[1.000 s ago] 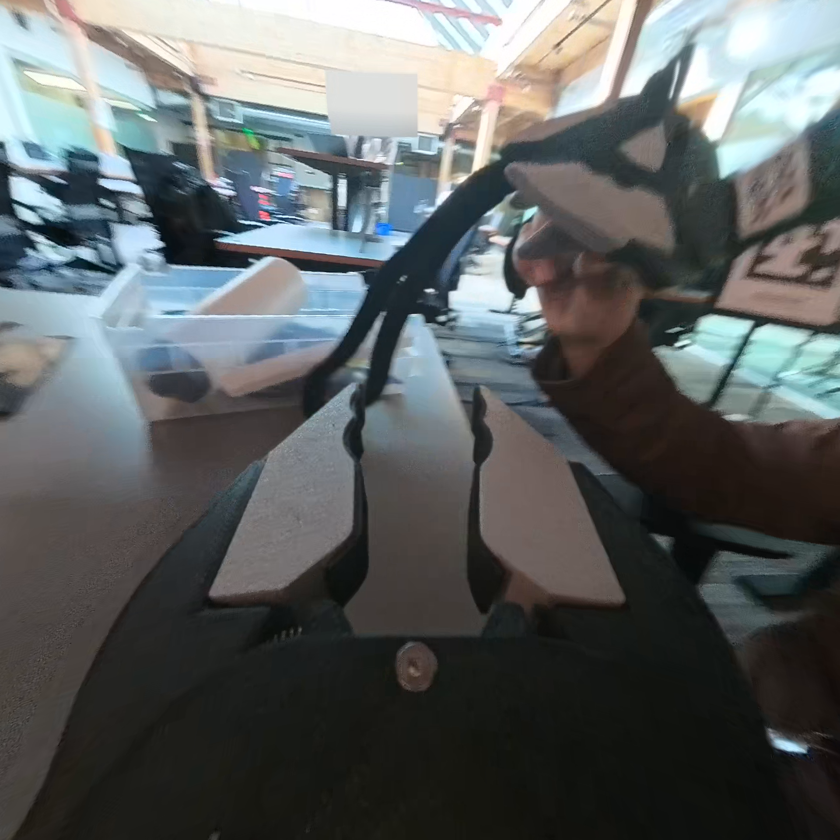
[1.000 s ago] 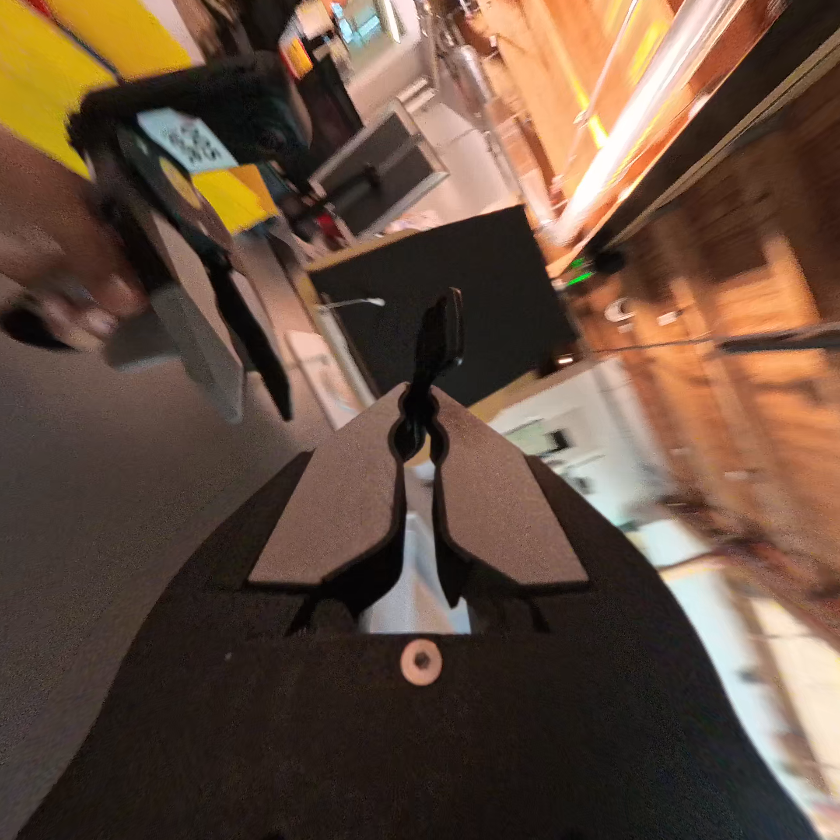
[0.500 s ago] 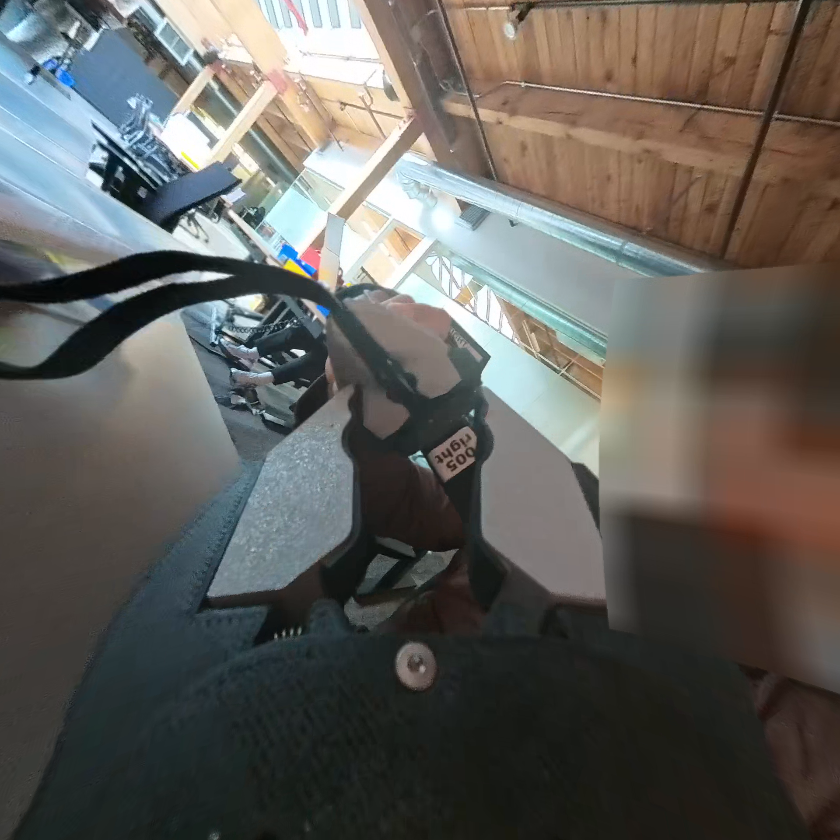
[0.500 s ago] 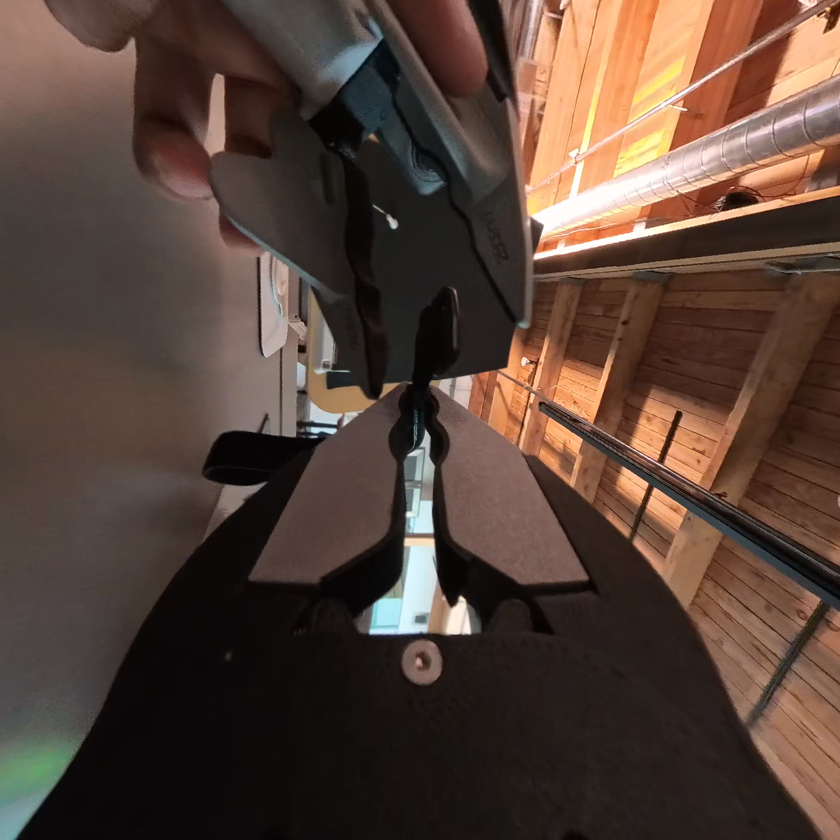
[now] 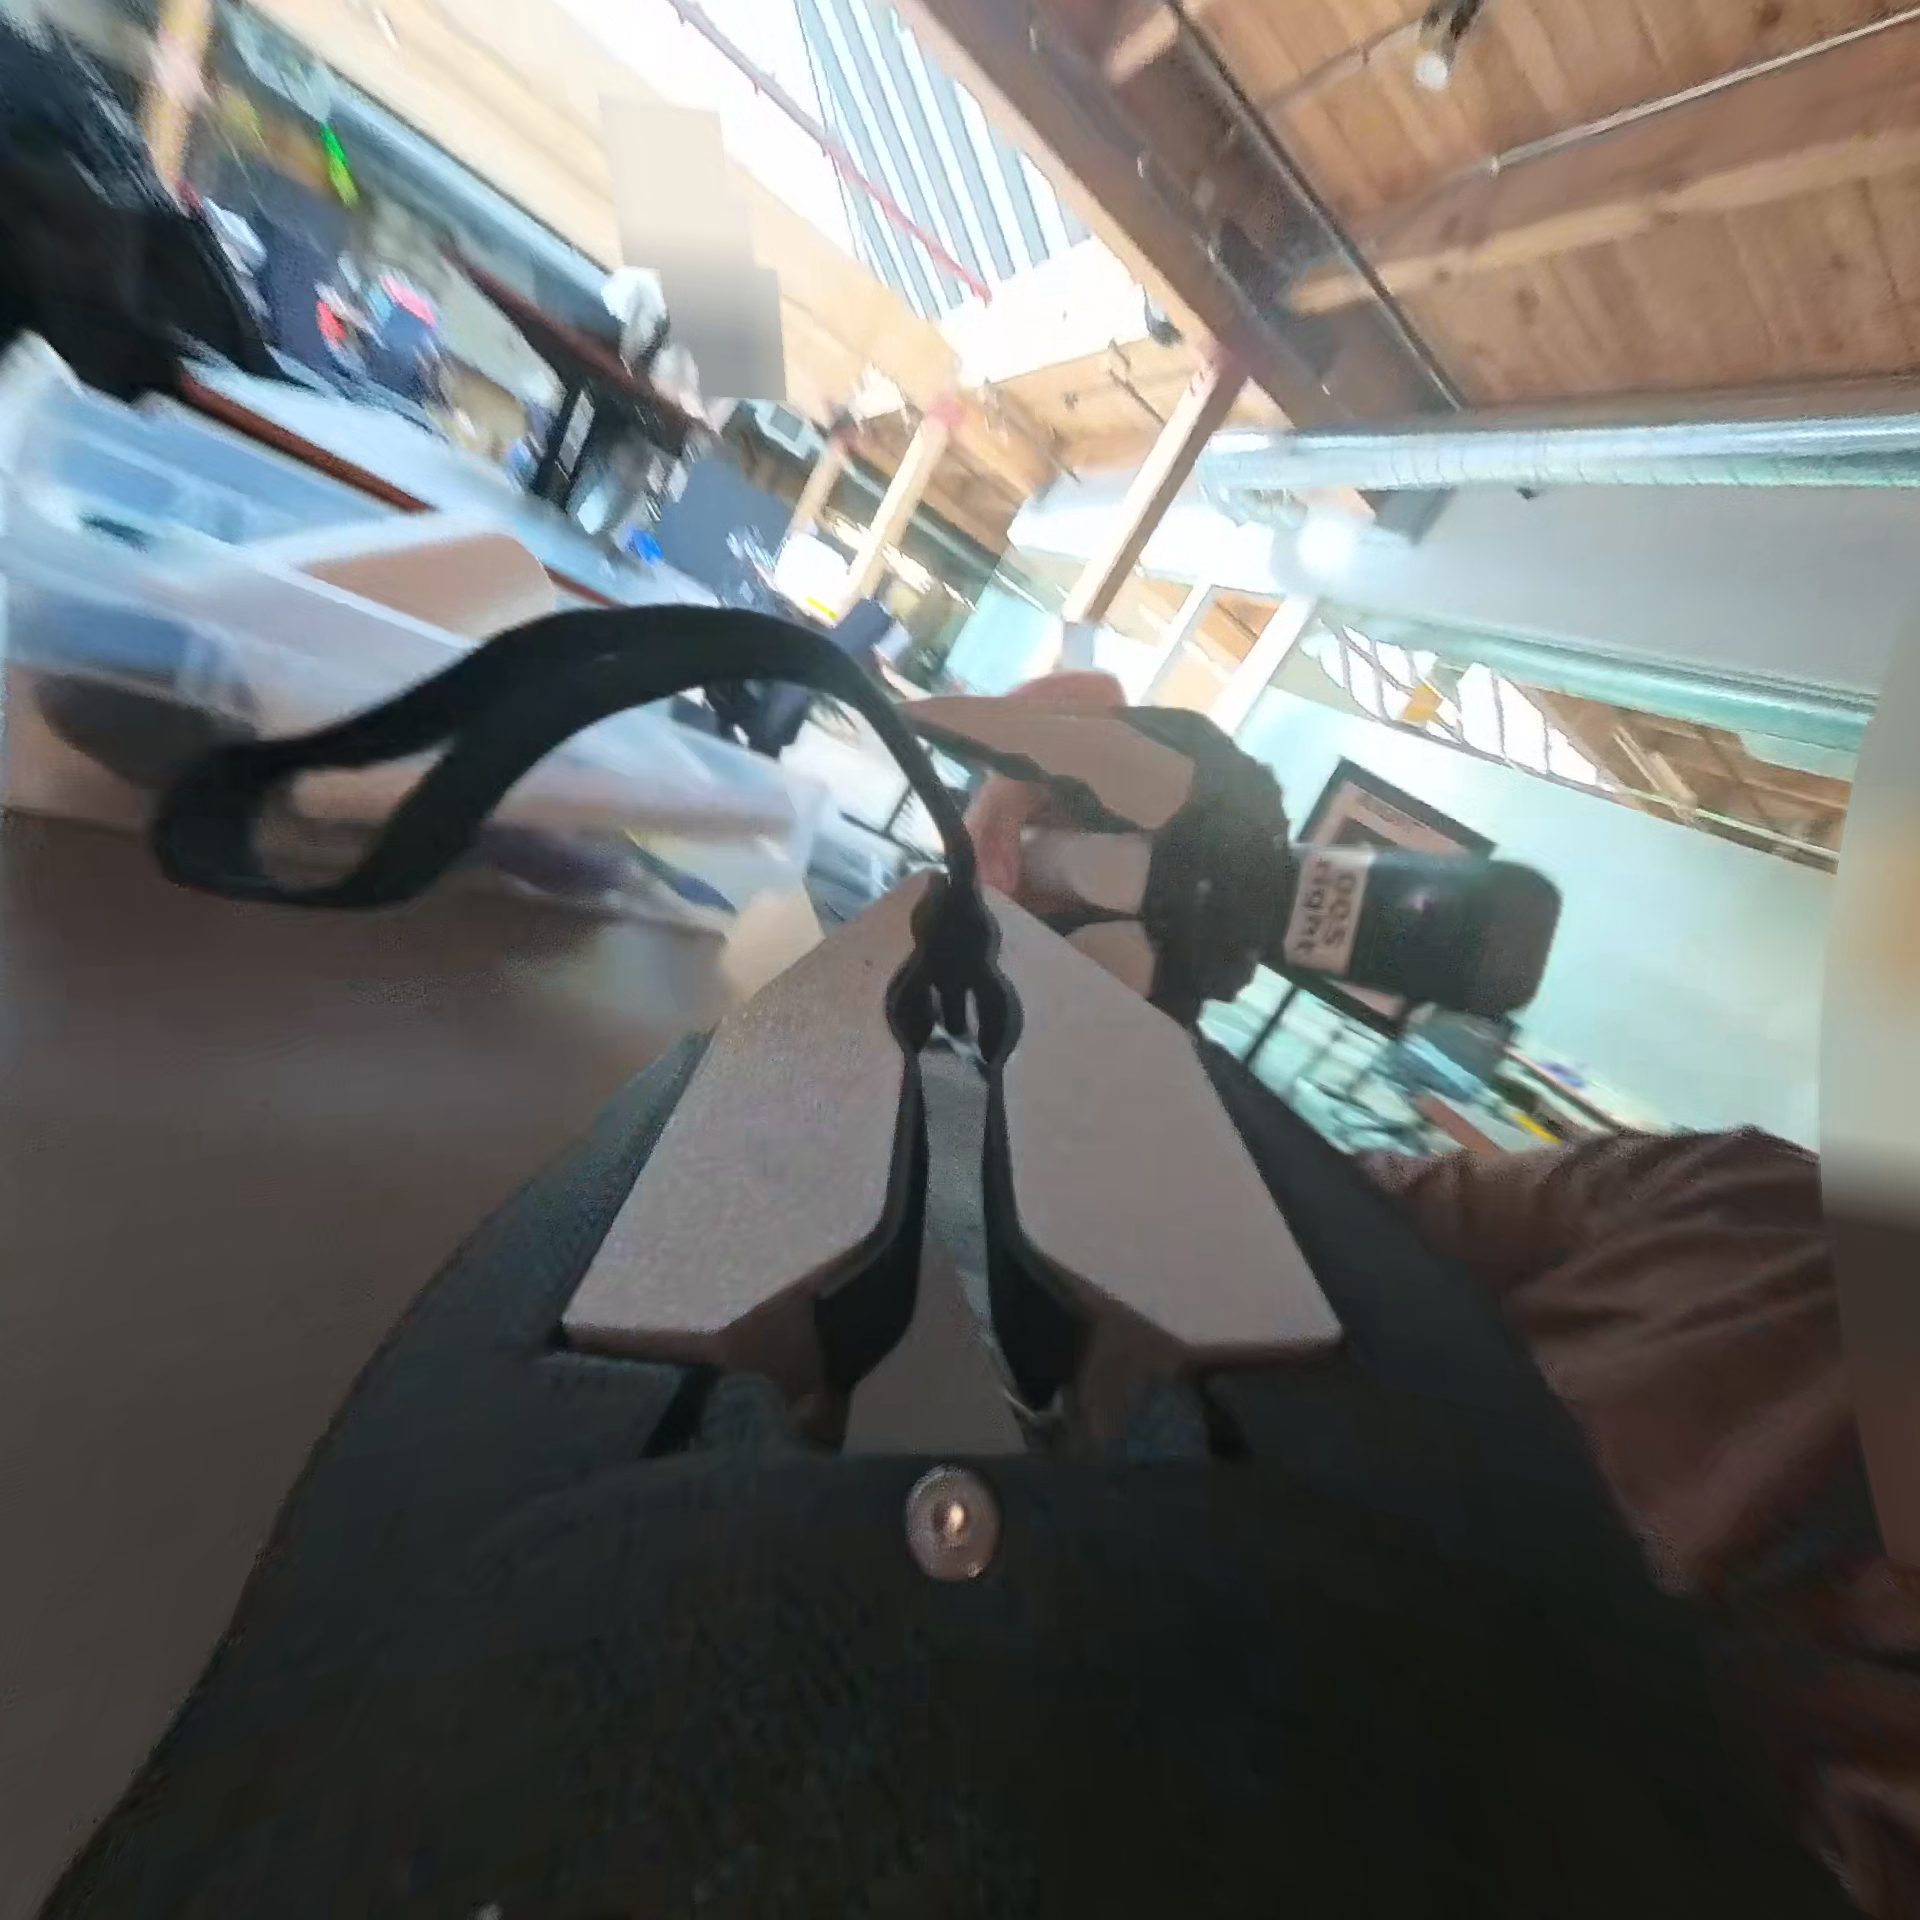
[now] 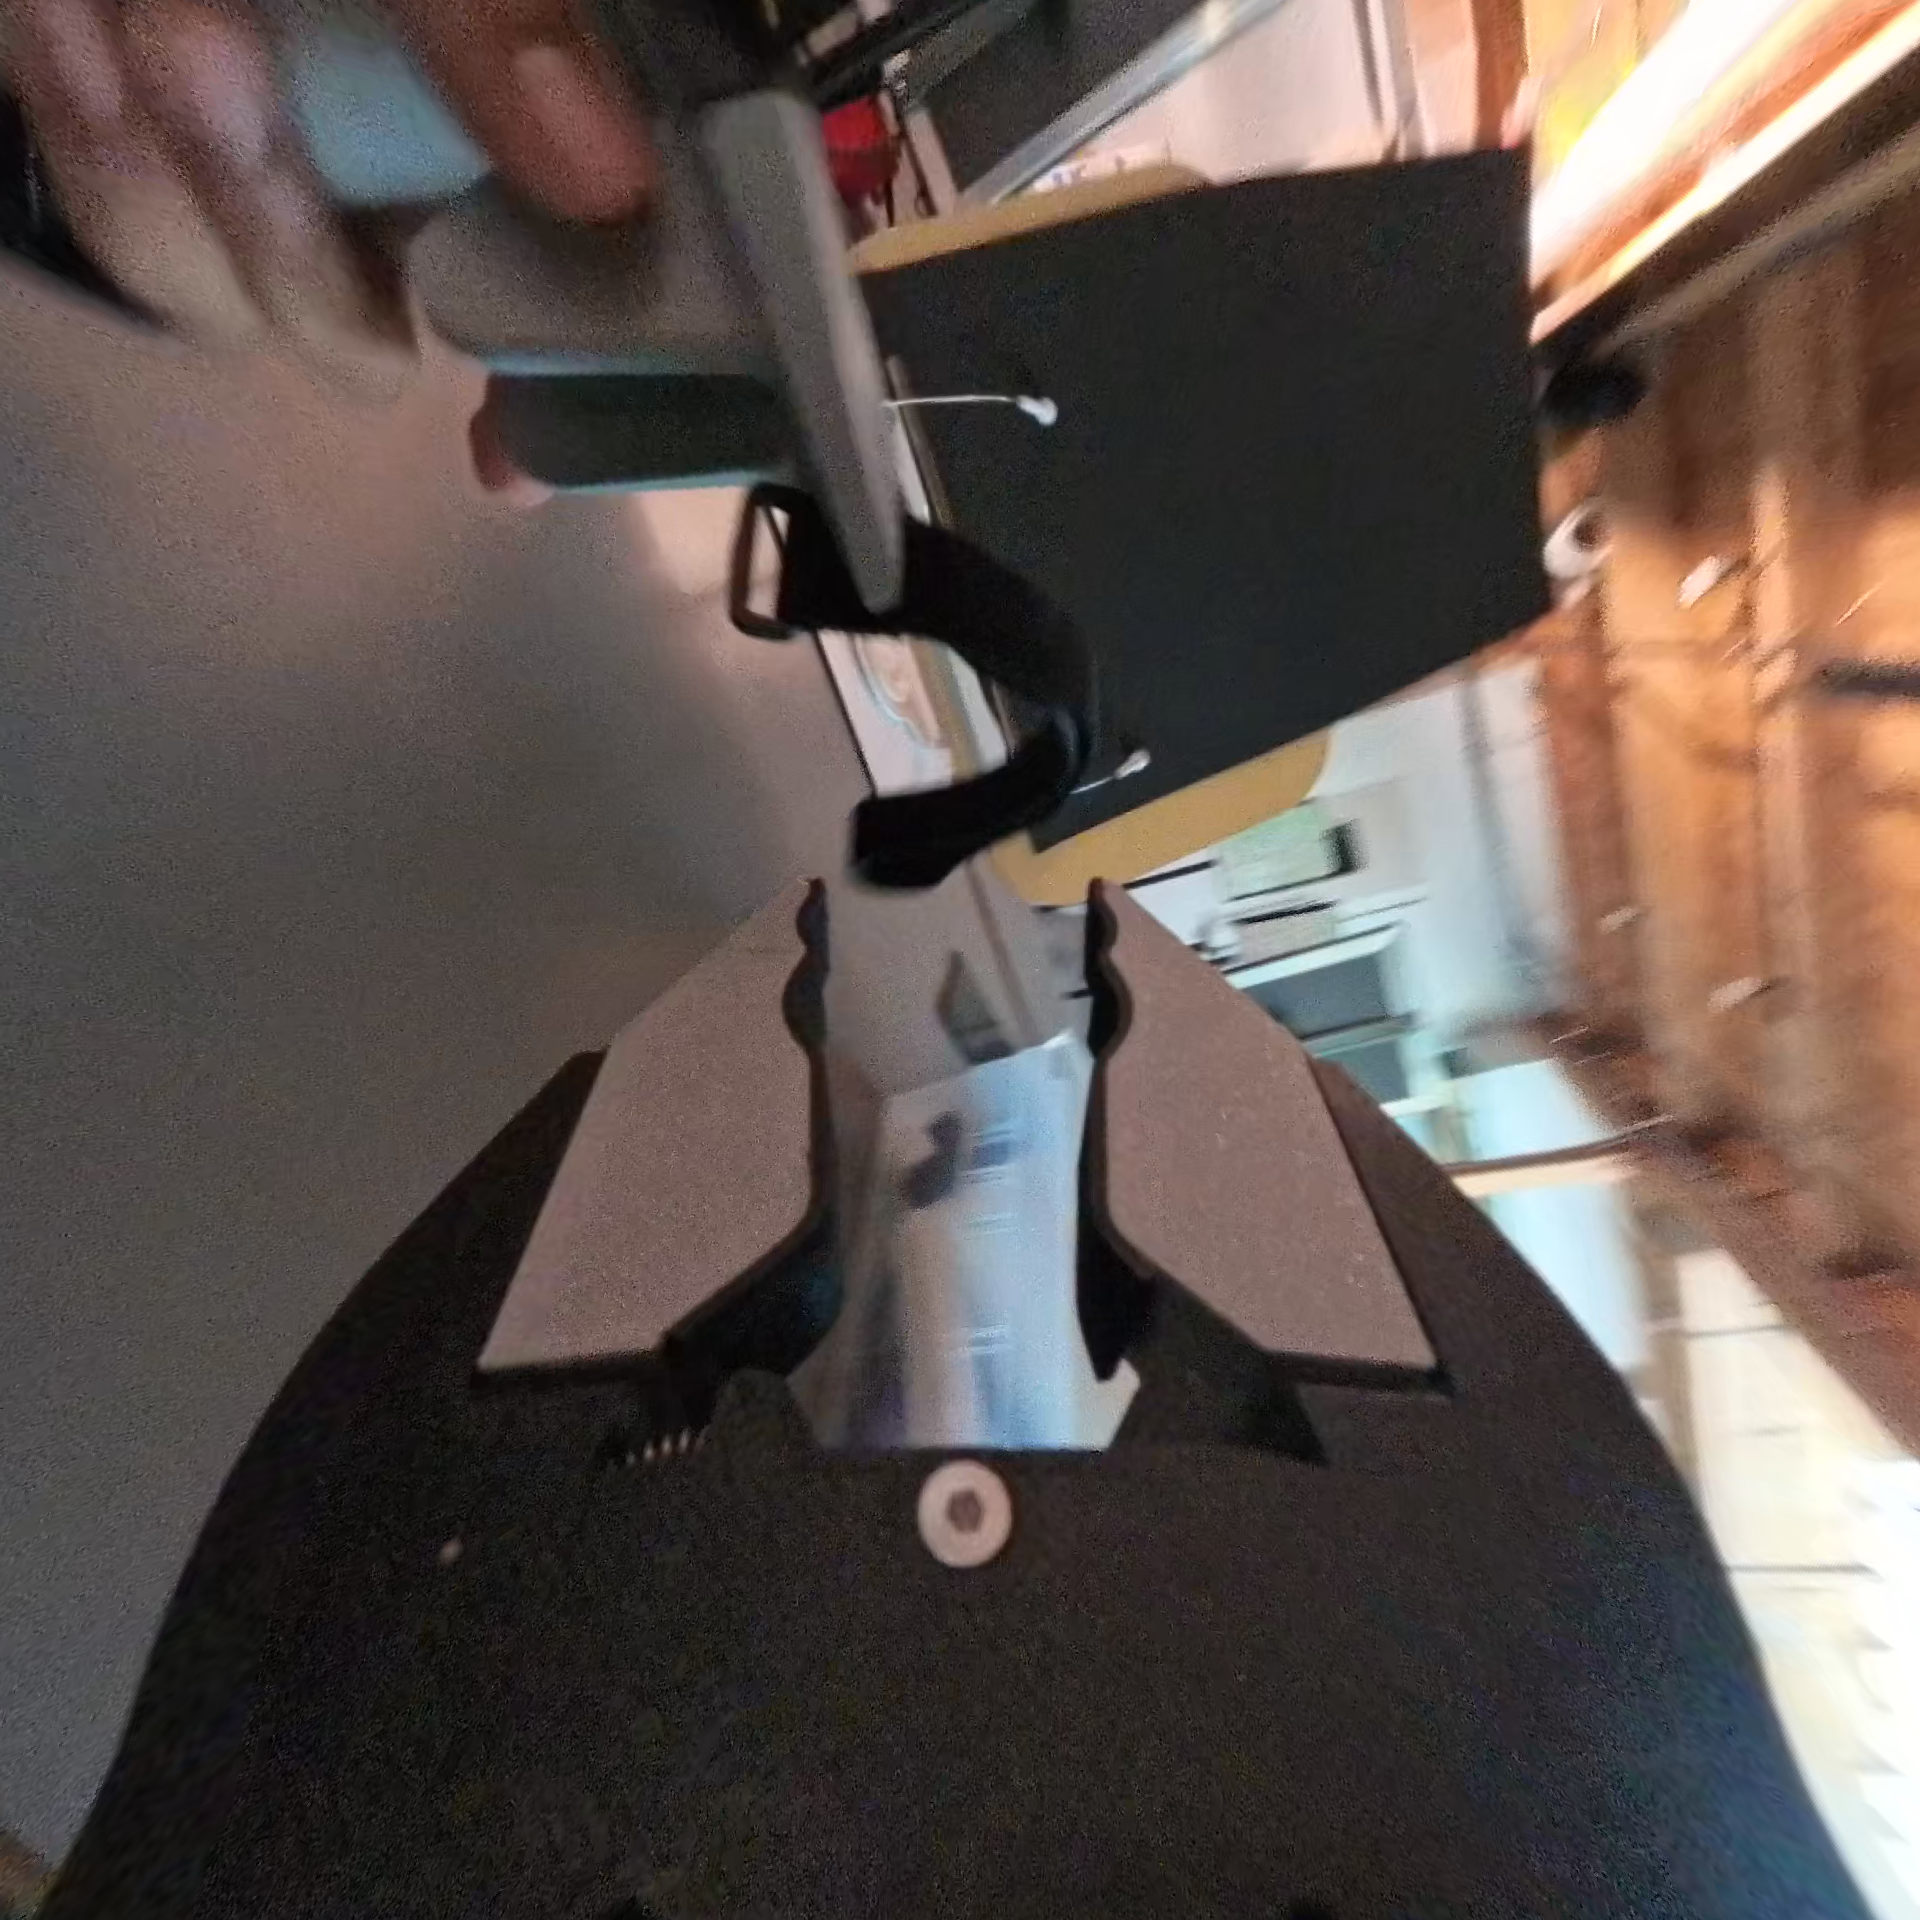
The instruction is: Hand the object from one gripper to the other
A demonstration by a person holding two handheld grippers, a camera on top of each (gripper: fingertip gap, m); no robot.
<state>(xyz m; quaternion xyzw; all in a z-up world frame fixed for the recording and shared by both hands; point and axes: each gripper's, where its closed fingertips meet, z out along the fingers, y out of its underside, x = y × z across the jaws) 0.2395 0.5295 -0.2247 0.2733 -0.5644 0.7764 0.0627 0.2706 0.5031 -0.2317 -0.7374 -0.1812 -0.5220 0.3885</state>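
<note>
The object is a black strap [image 5: 582,665] with a metal ring at one end. My left gripper [image 5: 951,925] is shut on it at the fingertips, and the strap loops up and off to the left above the brown table [image 5: 260,1091]. In the right wrist view the strap [image 6: 987,623] hangs curled from the left gripper [image 6: 873,592], held by a hand at the top. My right gripper [image 6: 951,904] is open and empty, with the strap's free end just beyond its left fingertip. A hand holds the right gripper's body [image 5: 1423,925] behind the left fingers.
A clear plastic bin [image 5: 156,540] with items stands on the table at the back left. A brown sleeve [image 5: 1621,1299] lies close on the right. The table surface [image 6: 312,779] fills the left of the right wrist view; a black panel [image 6: 1247,468] stands behind.
My left gripper has shut on the strap. My right gripper, shut on the strap before, has opened and let it go. Both views have swung.
</note>
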